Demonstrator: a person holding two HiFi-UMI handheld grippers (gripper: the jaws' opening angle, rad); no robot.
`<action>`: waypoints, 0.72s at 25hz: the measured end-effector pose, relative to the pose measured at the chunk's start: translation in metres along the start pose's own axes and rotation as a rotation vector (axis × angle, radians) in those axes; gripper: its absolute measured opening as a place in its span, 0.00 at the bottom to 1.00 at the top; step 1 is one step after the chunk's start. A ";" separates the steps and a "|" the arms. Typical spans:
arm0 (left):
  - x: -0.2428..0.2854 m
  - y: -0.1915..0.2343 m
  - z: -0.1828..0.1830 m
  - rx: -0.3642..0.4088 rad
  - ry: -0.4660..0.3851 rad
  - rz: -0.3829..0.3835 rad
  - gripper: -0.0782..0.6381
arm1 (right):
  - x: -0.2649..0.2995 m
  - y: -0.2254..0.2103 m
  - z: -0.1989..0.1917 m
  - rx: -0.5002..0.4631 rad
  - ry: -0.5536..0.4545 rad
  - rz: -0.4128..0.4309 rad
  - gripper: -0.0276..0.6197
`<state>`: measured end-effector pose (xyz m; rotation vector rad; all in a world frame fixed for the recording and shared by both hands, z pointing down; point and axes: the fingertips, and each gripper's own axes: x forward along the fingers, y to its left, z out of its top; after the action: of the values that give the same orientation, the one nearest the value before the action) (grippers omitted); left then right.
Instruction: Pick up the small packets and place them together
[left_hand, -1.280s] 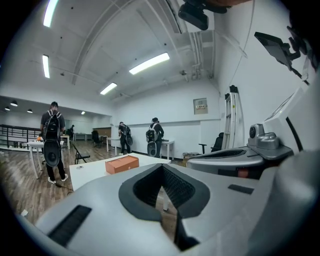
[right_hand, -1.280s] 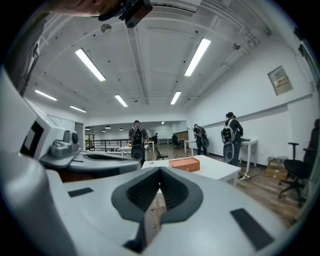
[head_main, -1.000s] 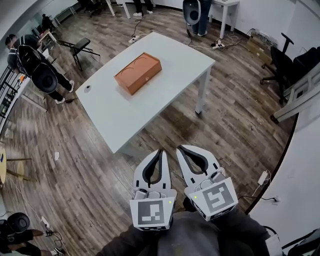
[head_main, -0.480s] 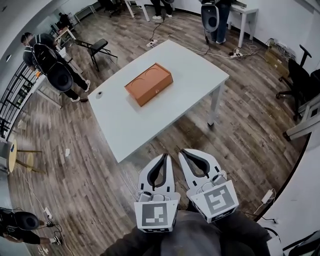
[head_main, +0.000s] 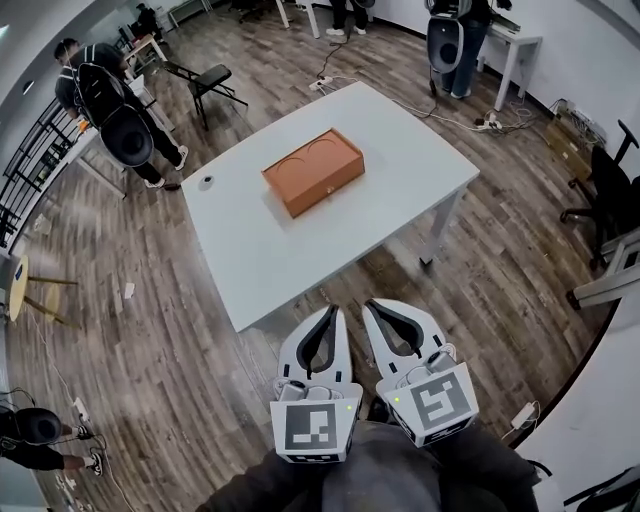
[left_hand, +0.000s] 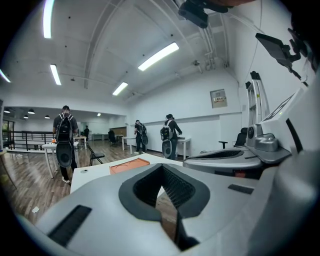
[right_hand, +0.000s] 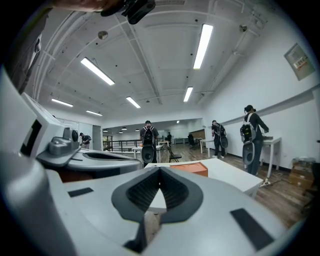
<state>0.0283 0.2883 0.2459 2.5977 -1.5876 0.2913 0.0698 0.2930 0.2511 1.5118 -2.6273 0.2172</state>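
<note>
The surface (head_main: 250, 240) with its orange box (head_main: 313, 171) has drawn closer. Left gripper (head_main: 329, 310) and right gripper (head_main: 373, 304) carry closed, empty jaws; approach squarely, opening them before reaching.

Wood-plank floor (head_main: 150, 330) all around, white surface (head_main: 270, 250) in the middle, black folding chair (head_main: 207, 79) beyond, strip lights (left_hand: 157, 56) glowing overhead.
</note>
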 end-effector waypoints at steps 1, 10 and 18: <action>0.004 0.003 0.000 -0.003 -0.001 -0.002 0.10 | 0.004 -0.002 0.000 -0.001 0.001 -0.001 0.05; 0.060 0.031 -0.008 -0.024 0.027 -0.047 0.10 | 0.061 -0.032 -0.005 0.017 0.060 -0.056 0.05; 0.105 0.076 -0.003 -0.046 0.037 -0.070 0.10 | 0.121 -0.042 -0.005 0.002 0.083 -0.043 0.05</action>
<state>0.0071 0.1622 0.2687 2.5909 -1.4703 0.2913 0.0454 0.1698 0.2780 1.5246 -2.5291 0.2730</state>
